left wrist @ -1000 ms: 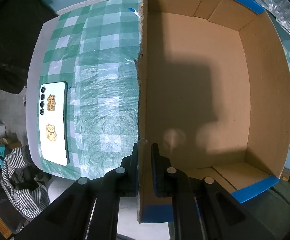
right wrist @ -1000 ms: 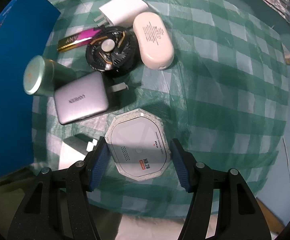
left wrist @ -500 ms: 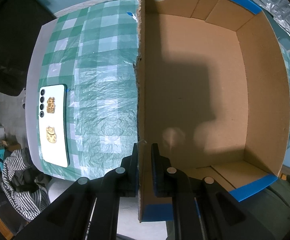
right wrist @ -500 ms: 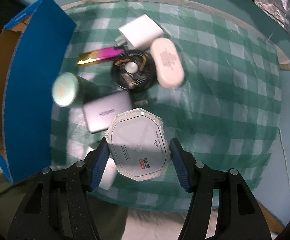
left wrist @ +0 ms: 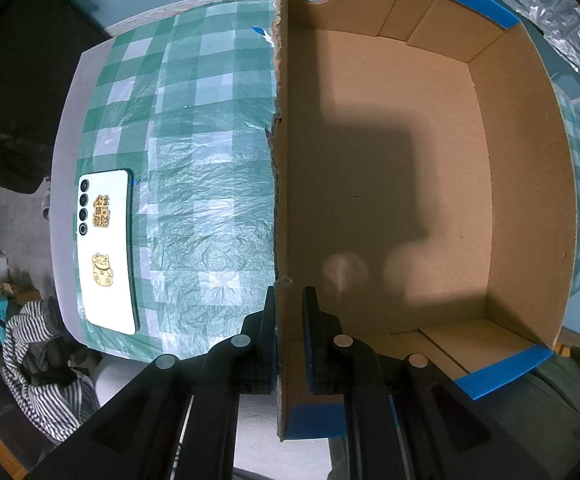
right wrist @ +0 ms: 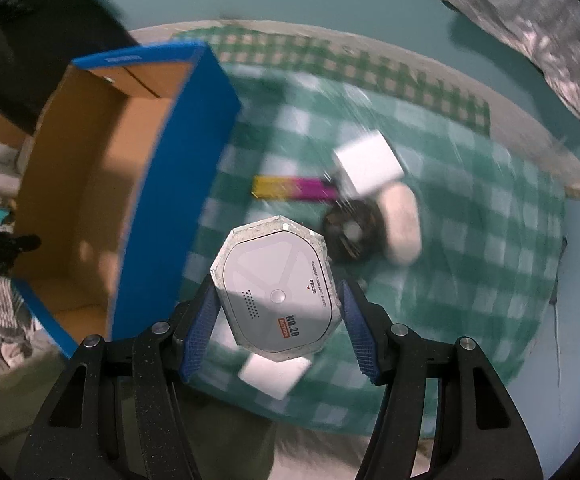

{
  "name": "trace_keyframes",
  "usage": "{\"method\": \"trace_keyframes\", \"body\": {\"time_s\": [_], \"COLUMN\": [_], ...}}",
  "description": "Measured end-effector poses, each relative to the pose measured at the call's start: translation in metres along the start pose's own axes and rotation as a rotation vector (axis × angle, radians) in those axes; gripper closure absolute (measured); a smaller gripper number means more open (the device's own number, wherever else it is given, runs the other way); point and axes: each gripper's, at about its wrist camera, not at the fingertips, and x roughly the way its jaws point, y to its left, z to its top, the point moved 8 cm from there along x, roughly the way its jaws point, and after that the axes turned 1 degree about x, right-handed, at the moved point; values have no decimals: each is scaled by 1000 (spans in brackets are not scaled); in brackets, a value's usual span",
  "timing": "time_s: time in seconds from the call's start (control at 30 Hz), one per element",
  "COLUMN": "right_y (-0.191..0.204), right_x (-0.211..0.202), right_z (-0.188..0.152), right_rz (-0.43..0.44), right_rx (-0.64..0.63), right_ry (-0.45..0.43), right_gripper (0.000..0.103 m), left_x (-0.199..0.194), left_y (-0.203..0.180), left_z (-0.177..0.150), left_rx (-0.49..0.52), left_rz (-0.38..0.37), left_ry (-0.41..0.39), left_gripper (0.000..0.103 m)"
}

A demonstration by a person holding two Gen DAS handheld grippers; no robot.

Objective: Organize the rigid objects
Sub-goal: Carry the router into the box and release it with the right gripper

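Right tool grips the white octagonal plastic device aloft, left tool pinches the brown cardboard box wall; next, carry it over the rim.

1. I count 1 cardboard box, open at the top.
2. 1 white phone lies on the checked cloth.
3. 1 octagonal white device.
4. 2 white blocks: 1 white block far off, 1 lower white block under the device.
5. 1 pink-and-yellow bar.
6. 1 round black fan.
7. 1 oval cream case.
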Motion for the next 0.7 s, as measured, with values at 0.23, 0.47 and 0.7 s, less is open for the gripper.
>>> {"method": "trace_keyframes", "body": {"time_s": [0.23,0.47,0.7], "right_y": [40,78,105], "right_x": [-5,-1,15], "right_z": [35,65,89], "right_rz": [0,4,-8], "right_rx": [-103,-196,-253], "right_ry": [-12,-10,9], "right_gripper": [42,42,42], "left_x": [0,0,0], "left_y": [1,1,1], "left_z": [0,0,-1], "left_rx": [-1,-2,-2], "left_rz": [-1,-1,-1], "left_ry": [-1,-1,0], "left_gripper": [93,93,93]}}
